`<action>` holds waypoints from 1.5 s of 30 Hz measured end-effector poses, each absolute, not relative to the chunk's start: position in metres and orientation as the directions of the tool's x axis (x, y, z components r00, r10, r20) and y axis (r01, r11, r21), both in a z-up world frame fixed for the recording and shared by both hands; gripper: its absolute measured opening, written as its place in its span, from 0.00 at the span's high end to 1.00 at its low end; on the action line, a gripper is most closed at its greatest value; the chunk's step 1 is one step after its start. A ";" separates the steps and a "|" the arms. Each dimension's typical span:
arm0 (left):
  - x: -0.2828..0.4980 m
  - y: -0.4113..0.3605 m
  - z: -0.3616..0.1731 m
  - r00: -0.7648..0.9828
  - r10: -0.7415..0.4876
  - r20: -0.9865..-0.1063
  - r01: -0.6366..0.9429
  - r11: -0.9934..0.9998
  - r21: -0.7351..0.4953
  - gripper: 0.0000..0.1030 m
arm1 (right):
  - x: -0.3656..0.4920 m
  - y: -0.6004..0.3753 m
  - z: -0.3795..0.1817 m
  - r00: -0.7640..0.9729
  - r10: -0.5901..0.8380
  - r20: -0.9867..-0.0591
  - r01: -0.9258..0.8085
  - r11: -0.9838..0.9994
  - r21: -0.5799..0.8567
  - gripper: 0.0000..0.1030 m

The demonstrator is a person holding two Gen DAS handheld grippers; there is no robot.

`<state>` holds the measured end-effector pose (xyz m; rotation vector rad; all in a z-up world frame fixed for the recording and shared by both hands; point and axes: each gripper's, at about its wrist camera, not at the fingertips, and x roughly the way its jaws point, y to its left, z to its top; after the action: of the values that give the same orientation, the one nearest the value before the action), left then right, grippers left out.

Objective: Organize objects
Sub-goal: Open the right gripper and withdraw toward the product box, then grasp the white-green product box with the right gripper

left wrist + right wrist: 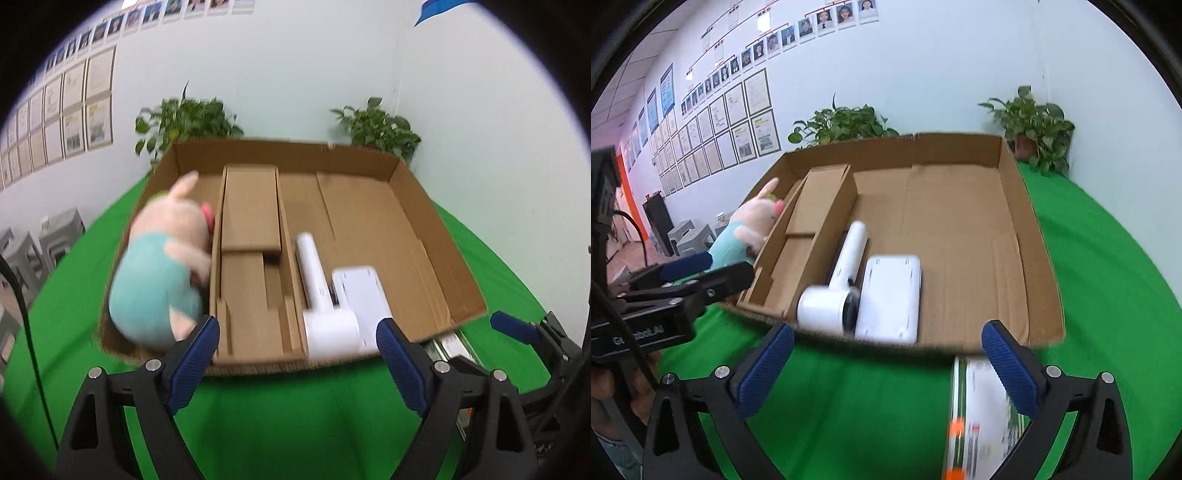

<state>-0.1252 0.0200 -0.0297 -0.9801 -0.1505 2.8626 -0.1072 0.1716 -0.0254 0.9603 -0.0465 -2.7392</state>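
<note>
A shallow cardboard tray (436,236) (1030,236) lies on the green table. In its left compartment lies a plush pig (162,266) (746,232) in a teal shirt. A white hair dryer (321,295) (838,280) and a flat white box (365,295) (892,295) lie side by side near the tray's front edge. A white printed box (979,417) lies on the cloth in front of the tray, between my right gripper's fingers. My left gripper (297,347) is open and empty just before the tray. My right gripper (886,354) is open.
A cardboard divider insert (251,229) (812,221) separates the tray's compartments. Two potted plants (376,125) (1034,129) stand behind the tray by the wall. Grey stools (55,236) stand at the left. The green cloth (280,417) covers the table.
</note>
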 end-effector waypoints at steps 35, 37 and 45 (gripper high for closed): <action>-0.093 0.036 -0.101 -0.562 0.440 -0.701 -0.173 -0.891 -0.420 0.17 | -0.037 0.154 -0.122 -0.515 -0.274 -0.812 0.308 -0.943 0.122 0.41; -0.093 0.035 -0.107 -0.540 0.470 -0.699 -0.171 -0.874 -0.455 0.17 | -0.035 0.150 -0.121 -0.506 -0.300 -0.809 0.326 -0.935 0.143 0.42; -0.094 0.031 -0.123 -0.485 0.574 -0.660 -0.152 -0.798 -0.583 0.21 | -0.025 0.141 -0.111 -0.478 -0.415 -0.774 0.381 -0.892 0.244 0.44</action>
<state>-0.0942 0.0308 -0.1234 -1.2673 -0.6378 2.2987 -0.0250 0.1408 -0.1109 1.2513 -0.0523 -2.3628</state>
